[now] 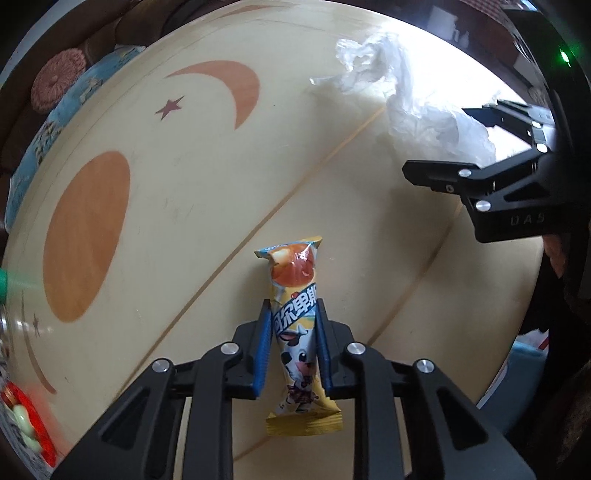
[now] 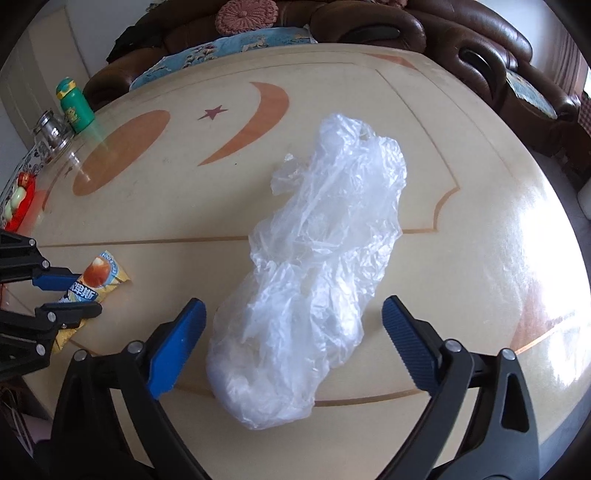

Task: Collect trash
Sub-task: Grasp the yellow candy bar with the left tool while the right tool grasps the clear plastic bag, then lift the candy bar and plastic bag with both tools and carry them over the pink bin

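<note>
A yellow snack wrapper with a cartoon cow lies on the cream table. My left gripper is shut on the wrapper's middle, blue pads on both sides. The wrapper also shows in the right wrist view between the left gripper's fingers. A crumpled clear plastic bag lies mid-table. My right gripper is open, its blue pads astride the bag's near end without touching. In the left wrist view the bag and the right gripper are at the upper right.
A green bottle, a glass jar and a red dish stand at the table's left edge. A brown sofa with cushions runs behind the table. The table's near edge is just below my grippers.
</note>
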Available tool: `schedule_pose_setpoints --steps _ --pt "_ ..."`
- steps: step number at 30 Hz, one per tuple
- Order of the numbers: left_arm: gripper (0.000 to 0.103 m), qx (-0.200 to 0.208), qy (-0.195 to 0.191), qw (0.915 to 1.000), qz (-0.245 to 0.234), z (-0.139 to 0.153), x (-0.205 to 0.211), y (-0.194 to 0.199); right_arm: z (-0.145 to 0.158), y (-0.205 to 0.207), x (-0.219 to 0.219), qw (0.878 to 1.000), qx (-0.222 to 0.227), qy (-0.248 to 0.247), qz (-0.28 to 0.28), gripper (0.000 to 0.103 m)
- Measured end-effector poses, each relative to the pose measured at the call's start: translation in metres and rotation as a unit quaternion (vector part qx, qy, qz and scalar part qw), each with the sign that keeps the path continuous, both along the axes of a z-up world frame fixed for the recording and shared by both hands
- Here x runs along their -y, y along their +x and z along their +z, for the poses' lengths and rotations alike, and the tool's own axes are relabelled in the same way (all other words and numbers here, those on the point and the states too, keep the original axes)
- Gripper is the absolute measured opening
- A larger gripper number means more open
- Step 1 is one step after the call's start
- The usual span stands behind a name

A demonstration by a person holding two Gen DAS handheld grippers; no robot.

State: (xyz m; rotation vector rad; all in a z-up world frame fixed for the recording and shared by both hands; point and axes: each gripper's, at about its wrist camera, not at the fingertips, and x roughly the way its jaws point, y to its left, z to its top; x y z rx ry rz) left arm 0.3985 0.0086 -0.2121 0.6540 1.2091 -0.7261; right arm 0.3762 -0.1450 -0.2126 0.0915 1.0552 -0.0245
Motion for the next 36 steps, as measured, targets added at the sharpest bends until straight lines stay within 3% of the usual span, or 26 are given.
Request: schedule_pose_setpoints --steps 1,2,5,8,12,21,36 --pt "0.021 0.002 -0.001 1.0 0.002 0.0 0.0 -0.001 0.001 0.0 -0.001 1.0 0.003 -0.011 -0.002 0.08" --pt "0.02 0.005 -0.001 1.0 0.004 0.0 0.0 -0.002 0.002 0.0 -0.002 1.0 0.005 -0.022 -0.001 0.066" --pt "0.019 0.012 -0.006 0.9998 0.017 0.0 0.0 0.002 0.002 -0.001 -0.002 1.0 0.01 -0.026 0.005 0.061" --pt "0.018 0.01 -0.016 0.9993 0.032 0.0 -0.004 0.002 0.003 -0.003 -0.001 1.0 0.016 -0.025 0.009 0.046" --pt "0.018 0.011 -0.024 0.9988 0.042 -0.001 -0.006 0.002 0.006 -0.005 -0.002 0.999 0.022 -0.034 0.016 0.037" --pt "0.017 0.017 -0.04 0.9974 0.057 0.002 -0.01 0.001 0.02 -0.016 -0.005 0.997 0.054 -0.048 0.034 0.031" --pt "0.017 0.044 -0.07 0.993 0.084 0.032 -0.021 -0.02 0.053 -0.039 -0.018 0.991 0.095 -0.069 0.058 0.03"
